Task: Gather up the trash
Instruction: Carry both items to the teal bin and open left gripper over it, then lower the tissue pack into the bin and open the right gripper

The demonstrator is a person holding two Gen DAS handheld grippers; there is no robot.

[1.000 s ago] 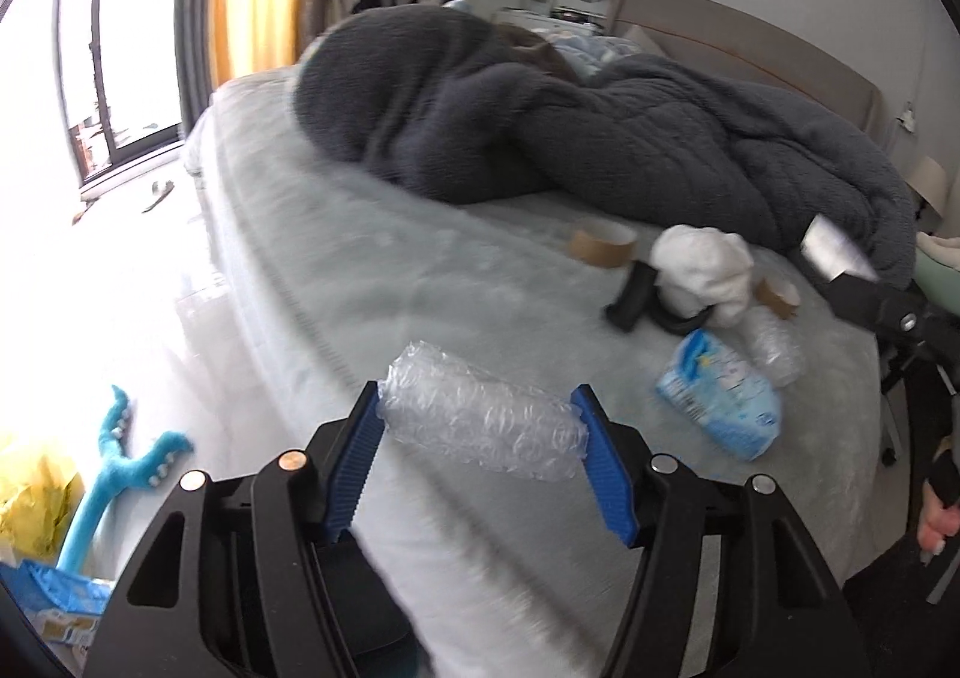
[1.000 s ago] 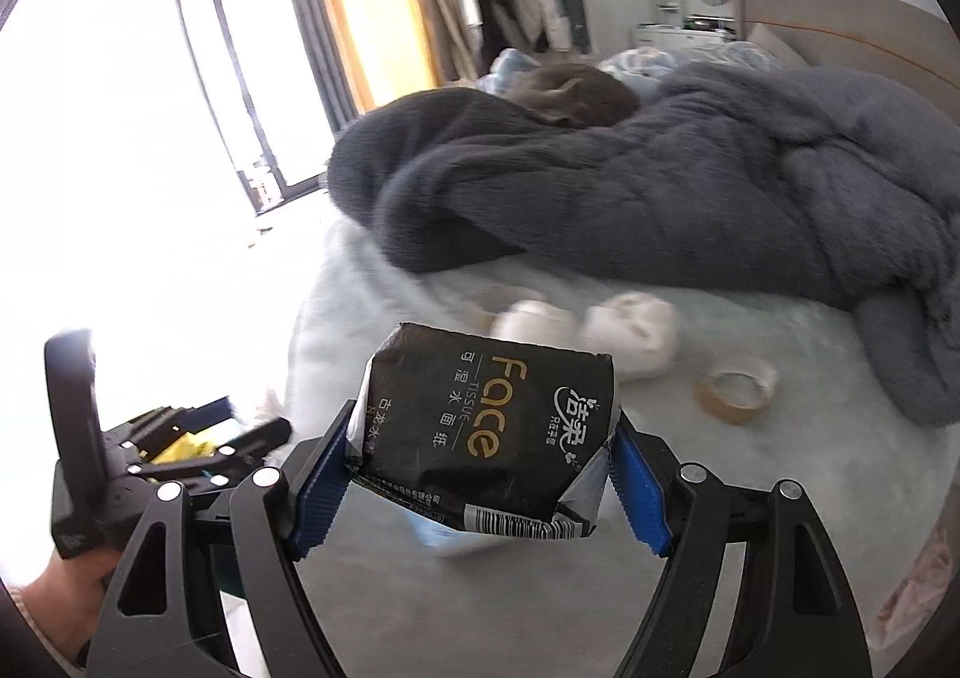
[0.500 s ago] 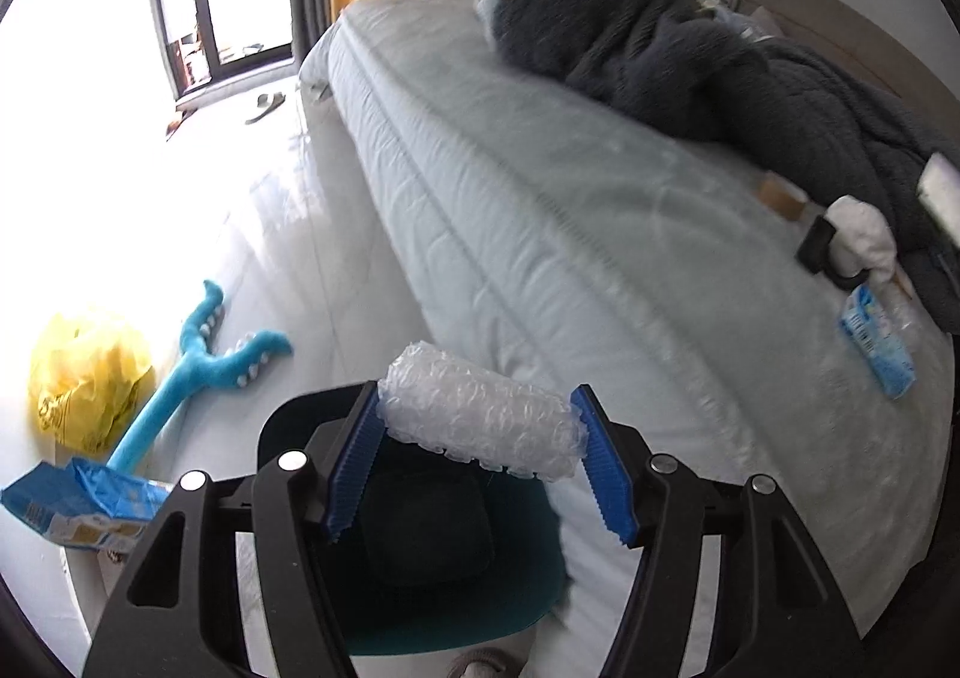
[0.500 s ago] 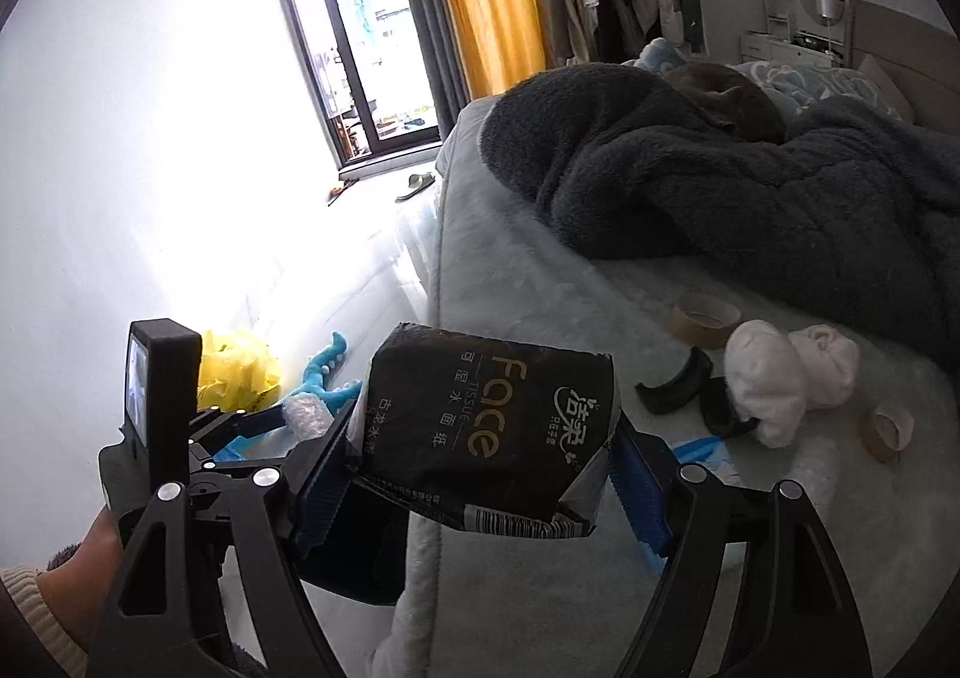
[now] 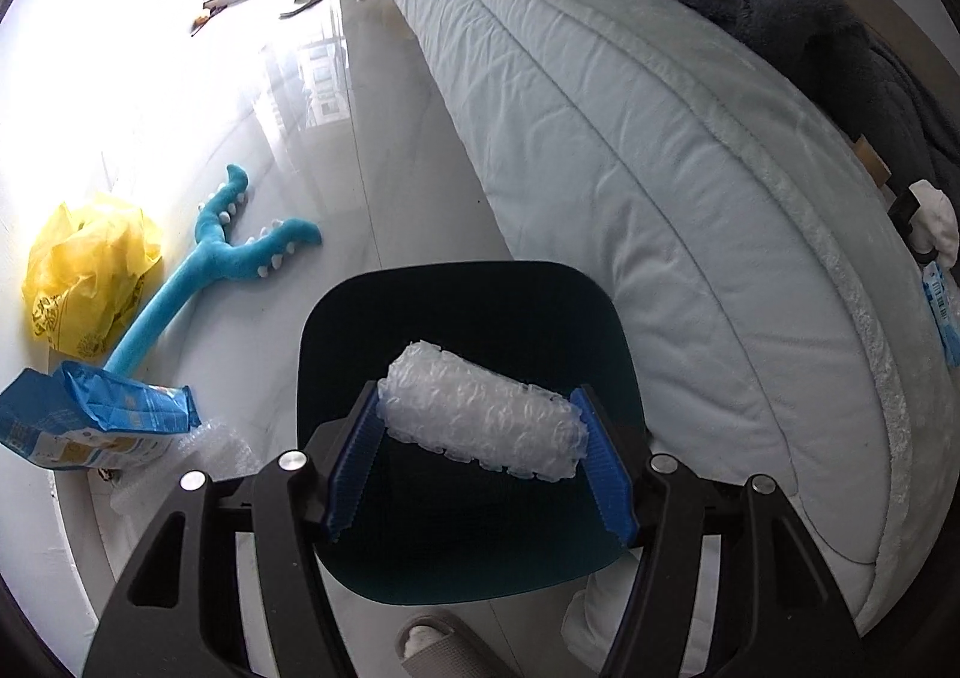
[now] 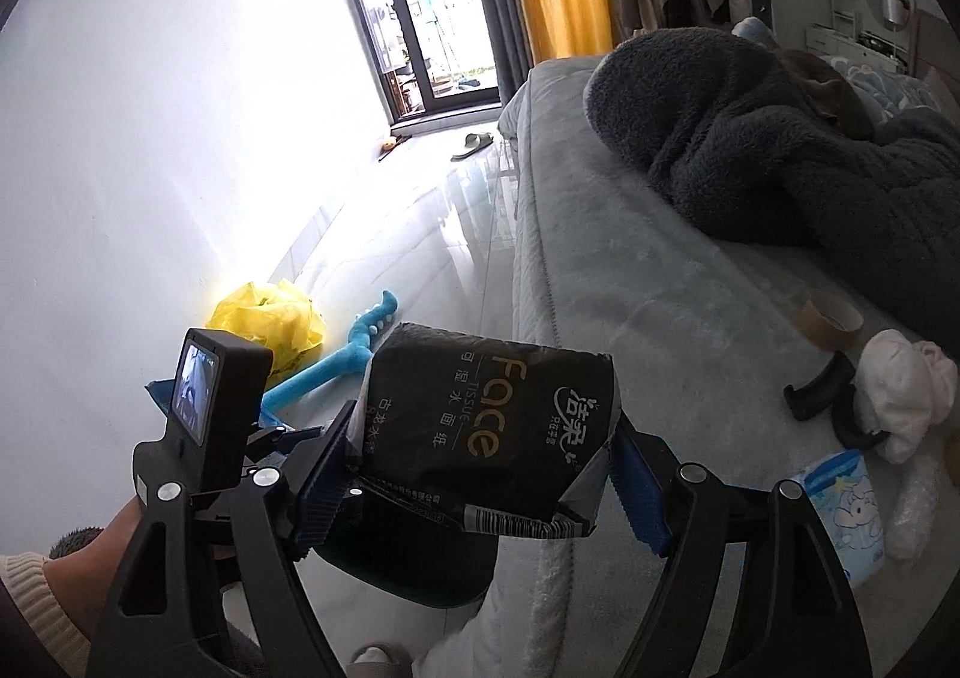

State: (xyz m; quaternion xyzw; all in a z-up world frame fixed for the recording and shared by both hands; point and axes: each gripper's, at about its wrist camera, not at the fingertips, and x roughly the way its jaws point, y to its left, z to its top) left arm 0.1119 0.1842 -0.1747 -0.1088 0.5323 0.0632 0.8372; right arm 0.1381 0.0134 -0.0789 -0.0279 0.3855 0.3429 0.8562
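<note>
Left wrist view: left gripper (image 5: 480,465) clamps a clear bubble-wrap roll (image 5: 483,426) above the dark teal bin (image 5: 468,570); right gripper (image 6: 486,483) clamps a black tissue packet (image 6: 489,426). Next, probably, release both over the bin.

The left gripper (image 5: 480,462) holds a roll of bubble wrap (image 5: 483,423) crosswise above the open trash bin (image 5: 336,318), which stands on the floor (image 5: 372,150) just beside the bed (image 5: 660,150). Left of the bin, along the wall, lie a plush toy (image 5: 198,282), a plastic bag (image 5: 84,282) and a snack packet (image 5: 90,426). The right gripper (image 6: 486,474) holds a tissue pack (image 6: 486,420) over the bed's edge. On the bed, to the right, lie a tape roll (image 6: 831,318), a stuffed animal (image 6: 900,396) and a wipes packet (image 6: 852,516), with a blanket (image 6: 780,156) behind them.
</note>
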